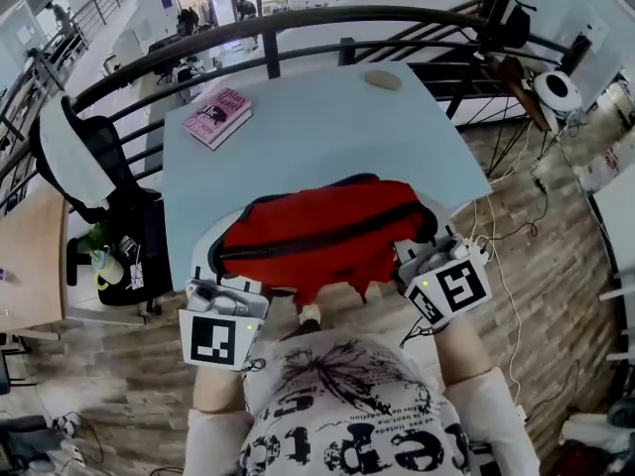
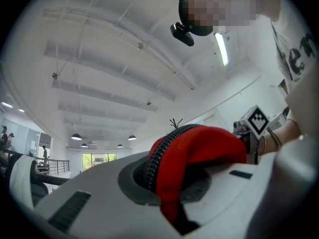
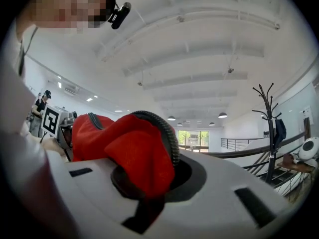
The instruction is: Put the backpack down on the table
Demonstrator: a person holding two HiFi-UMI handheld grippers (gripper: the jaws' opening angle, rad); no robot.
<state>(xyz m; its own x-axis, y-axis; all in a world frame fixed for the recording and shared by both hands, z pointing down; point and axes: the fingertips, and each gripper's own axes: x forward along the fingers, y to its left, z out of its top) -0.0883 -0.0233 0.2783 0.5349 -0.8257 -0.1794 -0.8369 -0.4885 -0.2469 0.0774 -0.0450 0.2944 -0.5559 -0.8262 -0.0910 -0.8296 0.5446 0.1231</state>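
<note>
Holding red backpack (image 1: 317,231) over bench (image 1: 317,127) near edge; left hand-held gripper (image 1: 230,288), right hand-held gripper (image 1: 422,262) both clamped on its fabric; apparently not yet set down.

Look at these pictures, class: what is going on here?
A person holds a red backpack between two handheld grippers. The left gripper and the right gripper are each shut on the fabric at one end. The backpack is over the near edge of the light blue table; whether it rests there is unclear. A pink book lies at the table's far left.
</note>
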